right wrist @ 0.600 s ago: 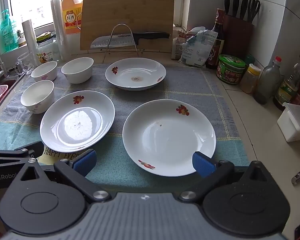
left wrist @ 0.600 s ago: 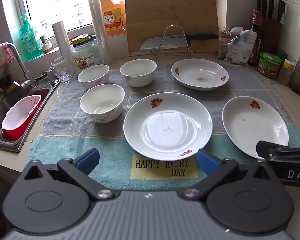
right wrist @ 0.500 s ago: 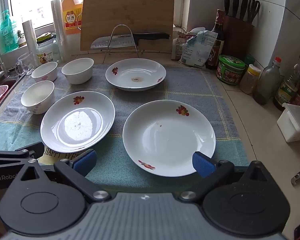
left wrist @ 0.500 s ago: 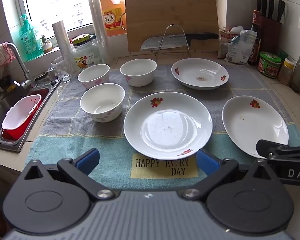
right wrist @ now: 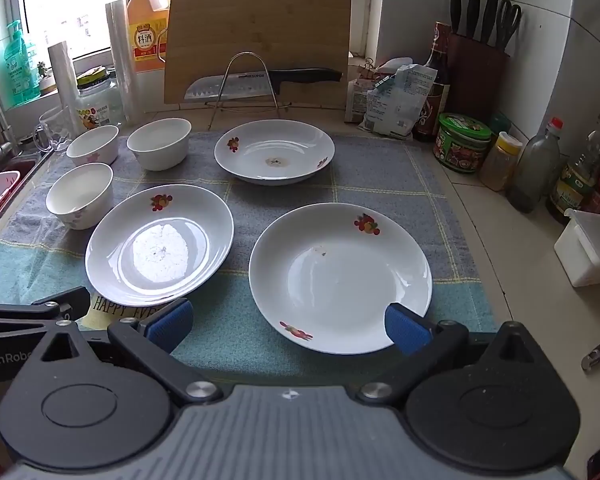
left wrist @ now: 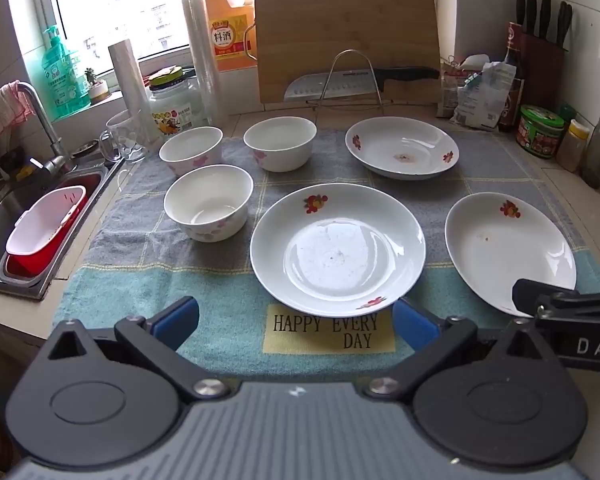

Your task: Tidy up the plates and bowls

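Note:
Three white flower-printed plates lie on a towel: a near middle plate (left wrist: 337,250) (right wrist: 159,245), a right plate (left wrist: 508,250) (right wrist: 340,278) and a far plate (left wrist: 402,147) (right wrist: 274,151). Three white bowls stand at the left: a near bowl (left wrist: 209,202) (right wrist: 80,194), a far left bowl (left wrist: 191,151) (right wrist: 93,145) and a far middle bowl (left wrist: 280,143) (right wrist: 159,143). My left gripper (left wrist: 294,322) is open and empty, just before the middle plate. My right gripper (right wrist: 286,326) is open and empty, at the right plate's near rim.
A sink (left wrist: 28,208) with a red and white basin is at the left. A cutting board (left wrist: 346,40), knife rack, jars and bottles line the back. Jars and bottles (right wrist: 532,168) and a white box (right wrist: 592,246) stand on the right counter.
Both grippers have crept slightly forward toward the plates. Nothing on the towel has moved.

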